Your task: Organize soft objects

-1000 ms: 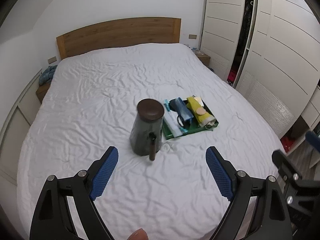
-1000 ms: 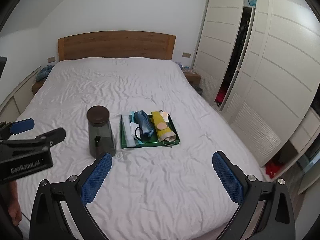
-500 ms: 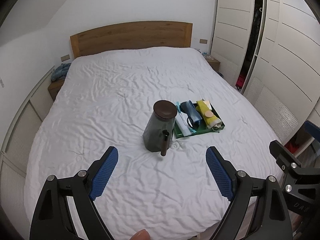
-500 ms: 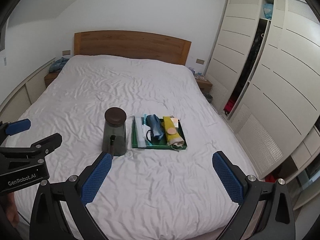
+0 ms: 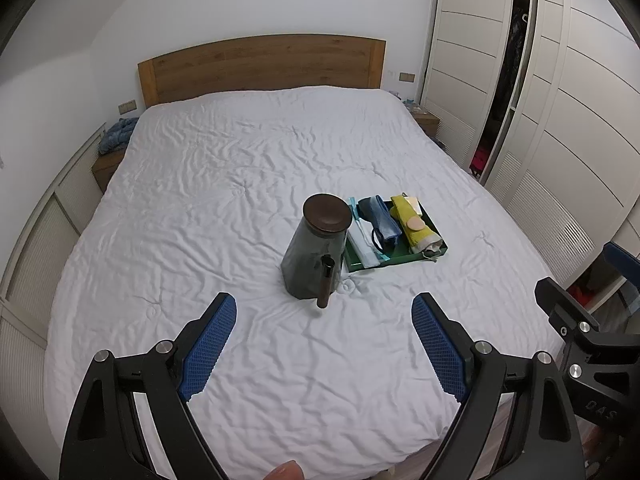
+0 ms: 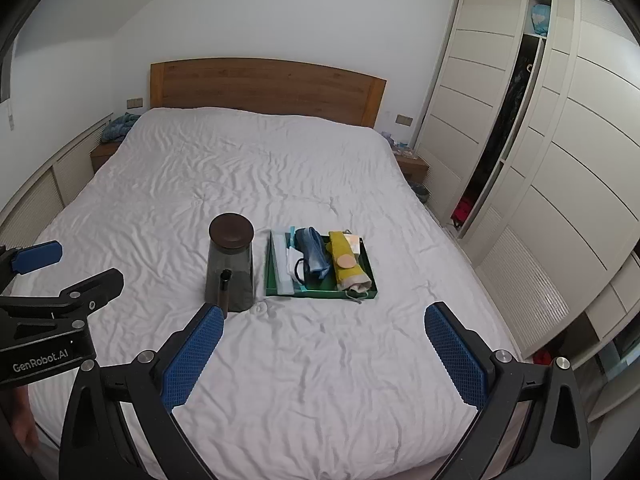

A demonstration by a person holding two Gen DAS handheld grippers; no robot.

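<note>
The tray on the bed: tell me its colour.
The tray is dark green; its rim and inner wall show best in the right wrist view.

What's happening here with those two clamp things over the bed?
A person holds a tool in each hand over the bed. The left tool and right tool are both open and empty. Ahead stand a dark jar and a green tray of rolled cloths. Nothing is being touched yet.

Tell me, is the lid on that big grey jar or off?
On. The brown lid sits flat across the top of the grey jar, which stands upright on the bed.
</note>
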